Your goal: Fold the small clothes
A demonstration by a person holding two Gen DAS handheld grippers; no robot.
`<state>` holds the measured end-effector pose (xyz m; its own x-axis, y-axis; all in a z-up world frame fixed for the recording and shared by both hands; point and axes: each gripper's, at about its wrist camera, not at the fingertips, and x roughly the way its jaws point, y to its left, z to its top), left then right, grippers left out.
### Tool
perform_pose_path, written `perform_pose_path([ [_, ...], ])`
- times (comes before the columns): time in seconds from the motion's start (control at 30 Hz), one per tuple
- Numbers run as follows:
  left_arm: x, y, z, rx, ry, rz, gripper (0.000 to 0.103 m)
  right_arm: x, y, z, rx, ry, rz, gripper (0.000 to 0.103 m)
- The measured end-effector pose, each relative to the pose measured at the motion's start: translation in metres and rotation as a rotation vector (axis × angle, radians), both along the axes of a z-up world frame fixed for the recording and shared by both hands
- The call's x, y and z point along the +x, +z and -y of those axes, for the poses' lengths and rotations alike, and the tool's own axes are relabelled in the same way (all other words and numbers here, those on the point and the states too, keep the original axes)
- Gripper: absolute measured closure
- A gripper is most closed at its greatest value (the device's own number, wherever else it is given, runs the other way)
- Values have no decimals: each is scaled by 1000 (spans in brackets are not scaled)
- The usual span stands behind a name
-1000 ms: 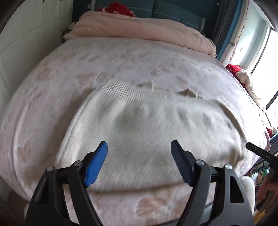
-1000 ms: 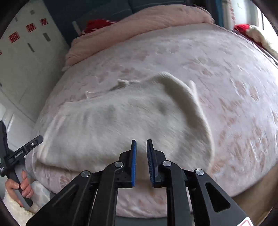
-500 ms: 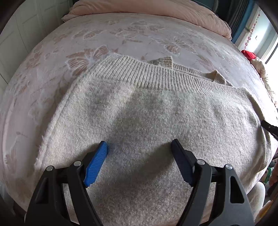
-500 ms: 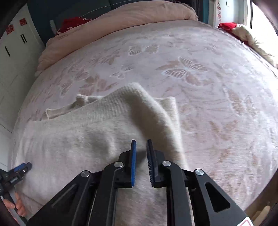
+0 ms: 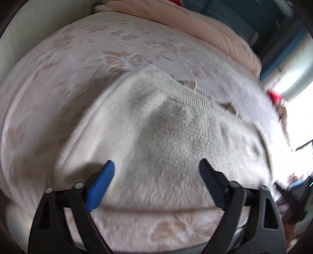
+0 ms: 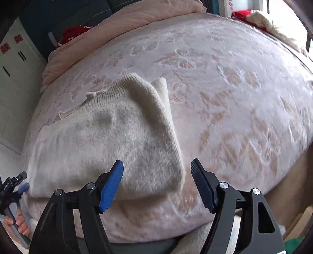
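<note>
A cream knit sweater lies flat on the butterfly-patterned bedspread, ribbed hem toward the far side. In the right wrist view the sweater has its right side doubled over into a thick fold. My left gripper hangs over the sweater's near edge, jaws opening wide, pads off the knit. My right gripper is over the sweater's near right corner, jaws opening; the corner lies below them, not pinched. The left gripper and the hand holding it show at the far left.
A rolled pink quilt lies across the head of the bed, with a red item behind it. White cabinet doors stand on the left. Cream and red cloth lies by the bright window. The bed's near edge drops off below the grippers.
The right jaws went from nearly shut to wide apart, and the left jaws spread wider. Both grippers drew back toward the bed's near edge; the left view is now blurred.
</note>
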<state>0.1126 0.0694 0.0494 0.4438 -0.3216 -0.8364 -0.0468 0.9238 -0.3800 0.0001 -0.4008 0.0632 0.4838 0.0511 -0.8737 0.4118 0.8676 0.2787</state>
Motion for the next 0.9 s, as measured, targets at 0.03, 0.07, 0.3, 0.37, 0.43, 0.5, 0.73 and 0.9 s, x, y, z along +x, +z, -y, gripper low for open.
perform_pose_path([
  [0.03,-14,2,-18,-62,60,-4,11,-13,-5,2,65,-12,-1,33],
  [0.07,-21,2,-29,-95,93,-14,10,-21,-10,3,118,-19,0,33],
  [0.3,-27,-44,-62,-284,232,-164,9,-10,-47,-1,360,-46,62,30],
  [0.37,-16,-52,-59,-318,257,-153,9,8,-57,5,444,-109,78,28],
  [0.43,1,-52,-53,-306,278,-129,11,20,-63,13,516,-184,115,29],
  [0.5,17,-46,-47,-241,269,-130,63,38,-62,12,544,-195,126,81],
  [0.73,-5,55,-62,-223,177,30,88,50,63,-22,398,64,306,87],
  [0.9,-32,15,-77,-135,160,-99,86,6,2,-16,261,48,96,87],
])
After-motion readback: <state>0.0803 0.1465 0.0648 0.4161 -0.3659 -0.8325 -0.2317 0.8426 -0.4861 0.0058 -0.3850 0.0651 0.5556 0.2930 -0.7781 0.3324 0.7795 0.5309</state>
